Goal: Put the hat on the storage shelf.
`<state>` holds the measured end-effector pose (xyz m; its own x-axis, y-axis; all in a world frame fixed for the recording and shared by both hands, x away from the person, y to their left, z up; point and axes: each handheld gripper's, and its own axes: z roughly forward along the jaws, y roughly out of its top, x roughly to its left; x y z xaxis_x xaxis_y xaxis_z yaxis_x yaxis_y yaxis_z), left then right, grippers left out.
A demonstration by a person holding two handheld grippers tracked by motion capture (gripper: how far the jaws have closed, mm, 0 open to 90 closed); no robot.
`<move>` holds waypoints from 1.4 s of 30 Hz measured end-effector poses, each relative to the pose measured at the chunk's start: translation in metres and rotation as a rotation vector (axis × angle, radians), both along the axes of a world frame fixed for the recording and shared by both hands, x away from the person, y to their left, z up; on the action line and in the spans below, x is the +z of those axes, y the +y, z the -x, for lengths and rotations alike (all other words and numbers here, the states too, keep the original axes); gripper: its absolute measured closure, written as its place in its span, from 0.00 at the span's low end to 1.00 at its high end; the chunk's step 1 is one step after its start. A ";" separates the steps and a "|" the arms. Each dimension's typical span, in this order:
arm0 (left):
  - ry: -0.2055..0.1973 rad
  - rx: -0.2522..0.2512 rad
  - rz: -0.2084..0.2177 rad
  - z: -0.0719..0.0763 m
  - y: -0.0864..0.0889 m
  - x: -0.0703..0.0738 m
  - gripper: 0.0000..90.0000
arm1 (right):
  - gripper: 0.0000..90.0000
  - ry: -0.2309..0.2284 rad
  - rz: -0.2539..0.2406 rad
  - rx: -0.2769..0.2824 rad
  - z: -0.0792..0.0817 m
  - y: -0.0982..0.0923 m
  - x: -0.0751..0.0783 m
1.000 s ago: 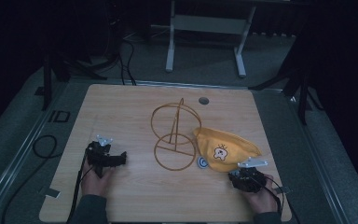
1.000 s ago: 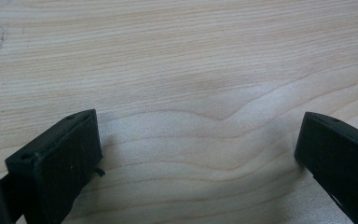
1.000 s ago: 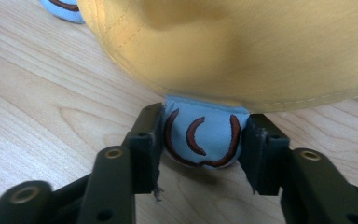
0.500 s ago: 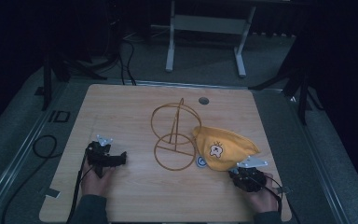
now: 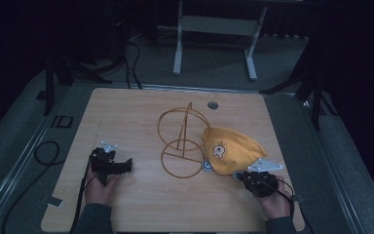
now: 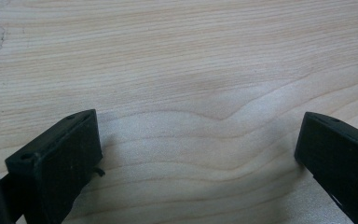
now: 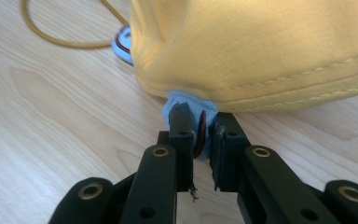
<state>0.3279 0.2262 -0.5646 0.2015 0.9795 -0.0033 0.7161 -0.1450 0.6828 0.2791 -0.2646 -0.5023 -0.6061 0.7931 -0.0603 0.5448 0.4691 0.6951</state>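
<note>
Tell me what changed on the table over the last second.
The right tool has just been closing and now pinches the light-blue tab at the edge of the yellow cap, with a small brown disc between its pads. The cap's near edge has shifted slightly. The left tool, open over bare wood, and the gold wire stand stayed put.

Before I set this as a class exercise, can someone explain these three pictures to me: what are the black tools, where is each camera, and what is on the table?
A person sits at a wooden table with a hand-held two-jaw tool in each hand. The high view looks down from above. The other two pictures come from cameras riding on the tools.

The left tool stands open over bare wood.

The right tool has just been closing and now pinches a round blue-rimmed tag at the edge of a yellow cloth cap, which bears a small cartoon face.

Beside the cap stands a gold wire stand made of rings, and another blue-rimmed tag lies by it.
</note>
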 end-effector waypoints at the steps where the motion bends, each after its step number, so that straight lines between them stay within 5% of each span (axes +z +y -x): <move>1: 0.000 0.000 0.000 0.000 0.000 0.000 0.00 | 0.90 -0.001 -0.015 0.006 0.000 -0.001 0.001; 14: 0.000 0.000 0.000 0.000 0.000 0.000 0.00 | 0.91 -0.044 -0.093 0.021 0.001 -0.005 0.022; 33: -0.002 0.002 0.002 0.000 0.000 0.000 0.00 | 0.91 -0.154 -0.187 0.071 0.001 -0.002 0.078; 37: -0.002 0.001 0.002 0.000 0.000 0.000 0.00 | 0.91 -0.163 -0.230 0.087 0.004 -0.005 0.088; 42: -0.001 0.002 0.002 0.000 0.000 0.000 0.00 | 0.91 -0.194 -0.345 0.115 0.008 -0.013 0.103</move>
